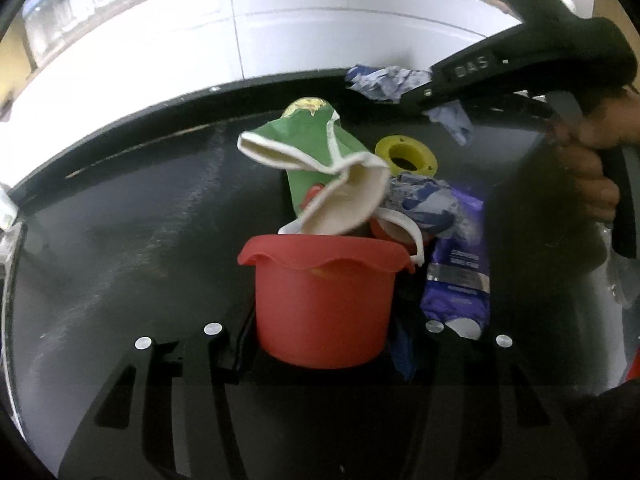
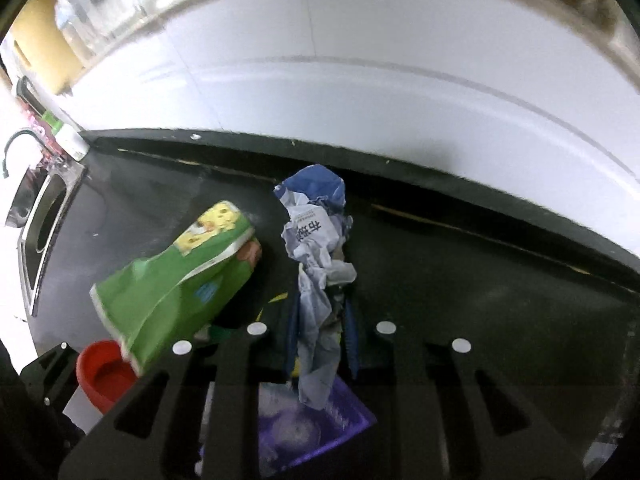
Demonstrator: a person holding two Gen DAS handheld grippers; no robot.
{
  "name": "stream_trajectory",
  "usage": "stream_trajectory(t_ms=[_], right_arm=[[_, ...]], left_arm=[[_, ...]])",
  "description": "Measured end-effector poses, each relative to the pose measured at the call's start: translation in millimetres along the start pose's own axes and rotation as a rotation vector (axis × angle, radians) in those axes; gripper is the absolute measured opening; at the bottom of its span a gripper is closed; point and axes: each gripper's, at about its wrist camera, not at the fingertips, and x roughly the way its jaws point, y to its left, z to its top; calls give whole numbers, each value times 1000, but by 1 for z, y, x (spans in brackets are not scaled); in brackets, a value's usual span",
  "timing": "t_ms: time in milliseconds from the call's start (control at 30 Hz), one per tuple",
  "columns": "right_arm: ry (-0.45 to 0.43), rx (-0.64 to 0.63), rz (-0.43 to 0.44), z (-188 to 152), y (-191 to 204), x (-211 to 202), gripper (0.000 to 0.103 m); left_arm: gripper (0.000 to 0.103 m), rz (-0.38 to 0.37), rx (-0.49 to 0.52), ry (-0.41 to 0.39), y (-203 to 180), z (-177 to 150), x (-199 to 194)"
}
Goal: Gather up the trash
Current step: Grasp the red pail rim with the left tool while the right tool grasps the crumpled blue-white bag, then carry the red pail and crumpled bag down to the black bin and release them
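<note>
L gripper point(image 1: 324, 332) clamped on a red plastic bucket w/ wavy rim point(image 1: 324, 300), held at the near edge of the black counter point(image 1: 120, 240). Crumpled green-and-white paper cup/carton point(image 1: 320, 160) sticks up out of the bucket, overhanging its rim; a white curled strip point(image 1: 408, 232) hangs at the bucket's R rim. Just R of the bucket, touching it: purple foil snack wrapper point(image 1: 460, 280) lying flat, w/ a crumpled blue-white paper wad point(image 1: 424, 200) on its far end. Behind those, a yellow plastic ring/spool point(image 1: 406, 156) on the counter. Farther back, upper R, the R gripper point(image 1: 424, 96) pinches crumpled blue-white paper point(image 1: 388, 80) above the counter; person's hand point(image 1: 592, 160) on its handle.

R wrist view: R gripper point(image 2: 320, 332) clenched on the long crumpled blue-white paper point(image 2: 320, 260), which blocks the center of the view. Purple wrapper point(image 2: 304, 420) below/near, under the fingers. L of it the green carton point(image 2: 180, 280), tilted, covers part of the red bucket point(image 2: 104, 372). Far L: steel sink point(image 2: 40, 232) w/ faucet point(image 2: 16, 144). White tiled wall point(image 2: 360, 80) behind counter edge.
</note>
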Motion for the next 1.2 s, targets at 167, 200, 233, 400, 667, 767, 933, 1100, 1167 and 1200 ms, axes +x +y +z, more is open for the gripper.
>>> stream_trajectory(t_ms=[167,200,233,400,667,767,933,1100,1167,1200], right_arm=[[-46,-4,-5,-13,0,-37,20],[-56,-6,-7,-18,1,-46,20],[-63,-8,-7,-22,3,-54,20],[-101,-14,-3,-56,12,-97,20],[-126,-15,10,-116,18,-145,20],[-128,-12,12,-131,20,-154,20],[-136,-19,10,-150,26,-169,20],[-142,-40,16,-156,38,-177,20],[-145,-54,20,-156,45,-179,20],[-146,-65,24,-156,51,-181,20]], left_arm=[[52,22,-13,-24,-2,-8,-31],[52,30,-14,-33,-5,-10,-37],[52,32,-16,-39,-7,-11,-44],[52,62,-16,-74,-28,-22,-76],[52,97,-16,-99,-53,-47,-119],[52,109,-19,-101,-59,-59,-131],[52,125,-32,-104,-63,-72,-145],[52,151,-52,-118,-60,-81,-159],[52,159,-64,-123,-56,-84,-164],[52,162,-73,-125,-54,-85,-166]])
